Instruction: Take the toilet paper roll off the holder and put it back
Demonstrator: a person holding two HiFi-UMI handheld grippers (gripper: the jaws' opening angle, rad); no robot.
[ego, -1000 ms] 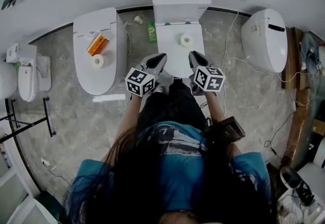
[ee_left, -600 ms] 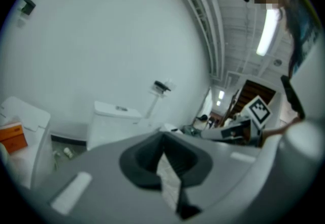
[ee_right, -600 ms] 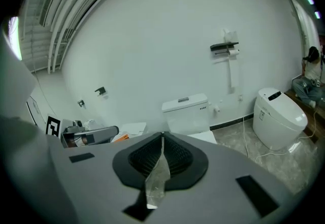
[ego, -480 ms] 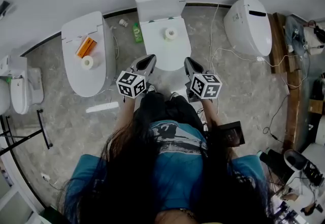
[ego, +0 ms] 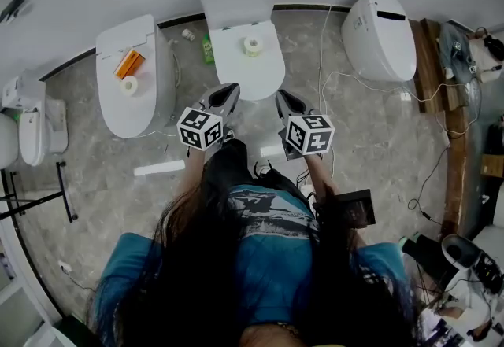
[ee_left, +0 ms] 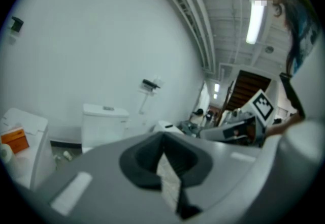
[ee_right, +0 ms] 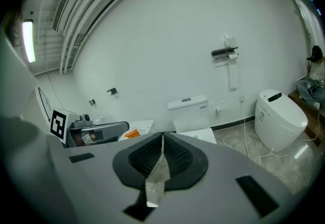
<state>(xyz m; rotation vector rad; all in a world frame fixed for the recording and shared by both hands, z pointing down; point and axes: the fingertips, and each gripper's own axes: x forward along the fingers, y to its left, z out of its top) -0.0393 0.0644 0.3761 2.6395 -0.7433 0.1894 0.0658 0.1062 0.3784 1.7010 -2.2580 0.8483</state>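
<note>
Tongs in both my hands are pressed together and empty: the left tongs [ego: 229, 90] and the right tongs [ego: 281, 94] each show their dark ribbed pads [ee_right: 175, 156] meeting at the tips, with nothing pinched. I hold them out ahead of my chest, side by side and apart. Both point forward and slightly down, their tips angled a little toward each other. Each smooth grey shell carries a marker cube [ego: 199, 127] at the near end, white with black squares, and my forearms run back beneath my long dark hair.

Ahead of the tips stands the middle toilet [ego: 264, 74], glossy white, with a boxy tank and a rounded, closed lid. The toilet paper roll [ego: 252, 44] rests on that lid, a small white cylinder lying on its flat end with the core hole facing up. It is well clear of both tongs. A second roll [ego: 129, 85] lies the same way on the left toilet [ego: 138, 117], just beside an orange box [ego: 130, 64]. The holder [ee_right: 224, 52] is a thin dark bracket high on the plain white wall [ee_right: 167, 35], to the right of the tank. Something white sits at its end, too small for me to make out. Grey mottled stone tile covers the floor [ego: 370, 133].
</note>
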